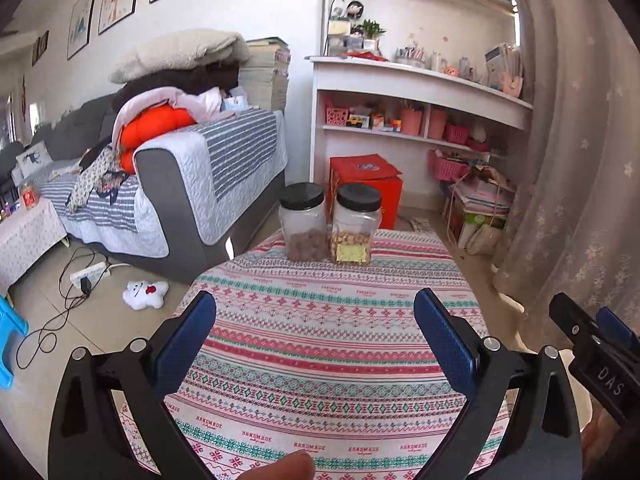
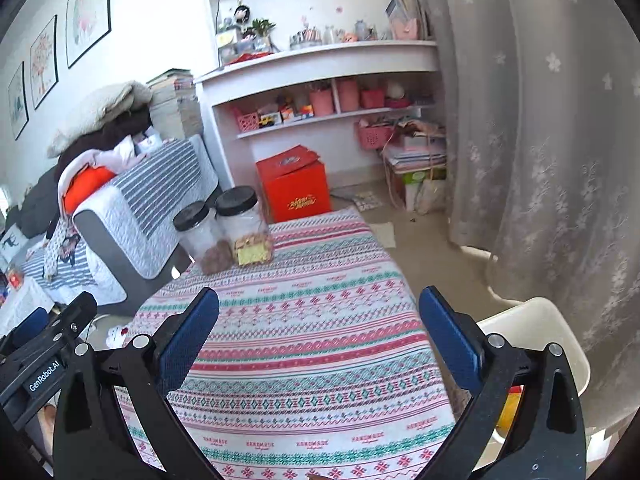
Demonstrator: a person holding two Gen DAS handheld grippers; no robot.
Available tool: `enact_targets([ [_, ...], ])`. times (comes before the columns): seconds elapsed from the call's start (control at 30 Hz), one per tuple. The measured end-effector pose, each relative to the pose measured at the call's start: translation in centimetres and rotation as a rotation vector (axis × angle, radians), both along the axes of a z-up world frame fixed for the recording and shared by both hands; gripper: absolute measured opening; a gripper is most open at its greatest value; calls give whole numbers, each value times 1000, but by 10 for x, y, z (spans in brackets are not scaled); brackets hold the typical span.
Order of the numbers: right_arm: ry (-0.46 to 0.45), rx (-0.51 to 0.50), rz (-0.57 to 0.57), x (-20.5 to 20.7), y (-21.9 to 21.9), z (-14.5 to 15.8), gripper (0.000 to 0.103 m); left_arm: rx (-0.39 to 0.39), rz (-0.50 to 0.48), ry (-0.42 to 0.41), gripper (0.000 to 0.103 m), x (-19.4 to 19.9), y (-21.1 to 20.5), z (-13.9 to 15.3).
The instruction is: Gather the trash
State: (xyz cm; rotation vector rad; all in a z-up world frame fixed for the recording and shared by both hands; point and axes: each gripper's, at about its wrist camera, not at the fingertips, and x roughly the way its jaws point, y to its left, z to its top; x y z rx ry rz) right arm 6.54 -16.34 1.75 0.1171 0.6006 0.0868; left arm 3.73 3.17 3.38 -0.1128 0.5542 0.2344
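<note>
My left gripper (image 1: pixel 314 304) is open and empty above a table with a patterned pink, red and teal cloth (image 1: pixel 328 344). My right gripper (image 2: pixel 318 300) is open and empty above the same cloth (image 2: pixel 304 340). A cream bin (image 2: pixel 532 328) stands at the table's right side, behind my right gripper's right finger, with something yellow and red (image 2: pixel 510 404) inside it. No loose trash shows on the cloth. The right gripper's body shows at the right edge of the left wrist view (image 1: pixel 596 348). The left gripper's body shows at the left edge of the right wrist view (image 2: pixel 48 344).
Two clear jars with black lids (image 1: pixel 304 220) (image 1: pixel 356 224) stand at the table's far edge. Beyond are a red box (image 1: pixel 366 188), a grey sofa (image 1: pixel 192 184) piled with clothes, white shelves (image 1: pixel 420 92), a curtain (image 2: pixel 540 140) at right, and cables and a white plush toy (image 1: pixel 144 292) on the floor.
</note>
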Motion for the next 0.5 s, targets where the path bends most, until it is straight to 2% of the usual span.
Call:
enact_targets([
  [0.03,23,-21,5,3,8,-6,96,-7,10,29,96,3,7,-12],
  [0.07,34,-41,6,6,14,-12,96,-27,20,98,96,11,16,-24],
  [0.1,35,-57,-1,7,18,-15,96,-86,7,152,96,18,25,-30],
  [0.13,37,-70,-15,9,20,-18,96,-145,3,168,96,22,34,-31],
  [0.17,41,-75,-31,11,22,-19,96,-163,17,154,96,21,39,-29],
  [0.27,52,-53,-72,15,21,-20,96,-109,85,105,96,16,45,-20],
  [0.37,70,-57,-93,19,26,-24,96,-135,88,133,96,16,50,-25],
  [0.5,75,-65,-88,22,32,-29,96,-71,123,167,96,16,51,-37],
])
